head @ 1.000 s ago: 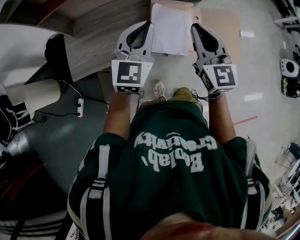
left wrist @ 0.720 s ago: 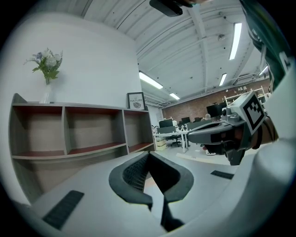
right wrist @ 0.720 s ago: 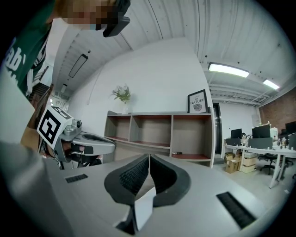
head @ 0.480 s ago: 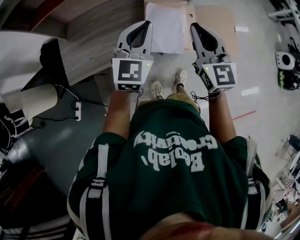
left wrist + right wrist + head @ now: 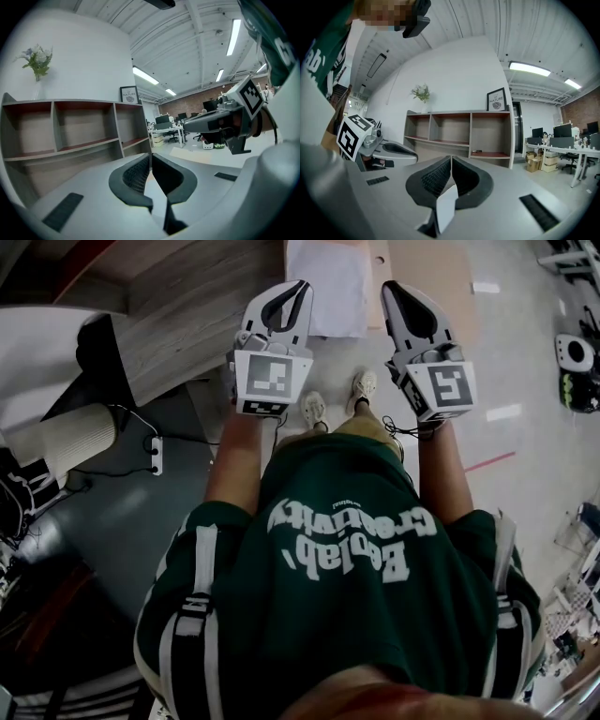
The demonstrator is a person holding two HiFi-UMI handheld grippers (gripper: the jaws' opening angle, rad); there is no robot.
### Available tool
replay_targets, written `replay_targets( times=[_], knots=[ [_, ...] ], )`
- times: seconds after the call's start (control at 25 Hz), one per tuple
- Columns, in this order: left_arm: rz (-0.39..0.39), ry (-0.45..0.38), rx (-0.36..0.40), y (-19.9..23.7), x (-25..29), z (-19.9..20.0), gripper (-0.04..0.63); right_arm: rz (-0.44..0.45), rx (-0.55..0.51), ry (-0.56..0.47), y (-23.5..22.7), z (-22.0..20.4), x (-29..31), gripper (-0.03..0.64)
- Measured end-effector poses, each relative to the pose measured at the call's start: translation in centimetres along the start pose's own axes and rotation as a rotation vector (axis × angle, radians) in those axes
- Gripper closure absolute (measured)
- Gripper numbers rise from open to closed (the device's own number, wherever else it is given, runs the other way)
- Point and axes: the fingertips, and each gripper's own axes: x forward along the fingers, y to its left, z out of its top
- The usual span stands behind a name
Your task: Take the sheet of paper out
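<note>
In the right gripper view my right gripper (image 5: 451, 160) is shut on a white piece of paper (image 5: 446, 208), which sticks back from the pads toward the camera. My left gripper (image 5: 151, 157) has its jaws together with nothing visible between them. In the head view both grippers are held out level, side by side, left gripper (image 5: 302, 285) and right gripper (image 5: 386, 287). A white sheet (image 5: 328, 292) shows between their tips, over a brown board (image 5: 436, 277) on the floor. I cannot tell whether that sheet is the piece in the right jaws.
An open wooden shelf unit (image 5: 459, 136) stands ahead, with a framed picture (image 5: 497, 100) and a vase of flowers (image 5: 421, 93) on top. Its wood top (image 5: 187, 306) lies left of the left gripper. Office desks and chairs (image 5: 562, 154) stand at the right. A power strip (image 5: 156, 454) lies on the floor.
The left gripper has drifted a little to the right and tilted. The person's feet have stepped forward under the grippers. The right gripper has kept its place, jaws unchanged.
</note>
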Motion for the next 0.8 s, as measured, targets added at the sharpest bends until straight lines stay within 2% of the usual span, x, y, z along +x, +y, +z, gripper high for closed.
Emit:
replay_targets(
  times=[0.12, 0.24, 0.44, 0.56, 0.8],
  knots=[
    [-0.023, 0.037, 0.052, -0.7, 0.5, -1.5, 0.573, -0.003, 0.008, -0.007, -0.1, -0.2, -0.1, 0.58],
    [-0.062, 0.084, 0.104, -1.9, 1.1, -2.9, 0.495, -0.003, 0.005, -0.013, -0.4, -0.4, -0.3, 0.58],
    [-0.115, 0.152, 0.22, -3.8, 1.5, -6.7, 0.476, -0.004, -0.004, 0.011, -0.7, -0.5, -0.6, 0.58],
    [-0.145, 0.191, 0.242, -4.8, 2.0, -8.7, 0.437, -0.007, -0.005, -0.001, -0.9, -0.4, -0.5, 0.58],
    [-0.236, 0.233, 0.269, -6.8, 2.5, -11.9, 0.413, -0.005, -0.009, 0.006, -1.1, -0.6, -0.7, 0.58]
  ],
)
